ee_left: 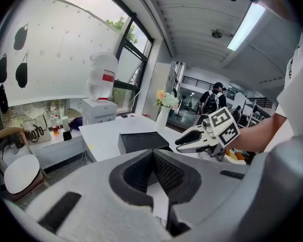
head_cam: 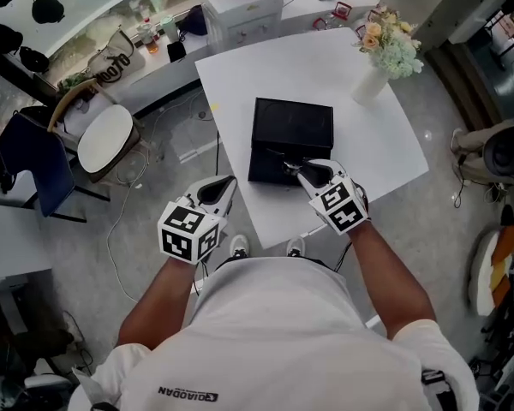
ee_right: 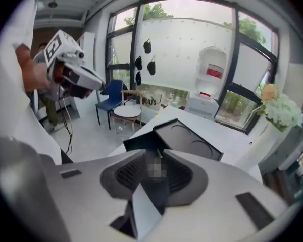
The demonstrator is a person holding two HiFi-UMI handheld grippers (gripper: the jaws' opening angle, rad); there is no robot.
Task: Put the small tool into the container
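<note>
A black container lies open on the white table, and I also see the container from the left and the container from the right. My right gripper hovers over its near edge with its jaws open. A small thin tool lies in the container's near part, just ahead of those tips; a mosaic patch hides the gap in the right gripper view. My left gripper hangs off the table's left edge over the floor, jaws shut with nothing in them.
A white vase of flowers stands at the table's far right corner. Left of the table are a round white stool, a cable on the floor and a cluttered counter. A white cabinet sits behind.
</note>
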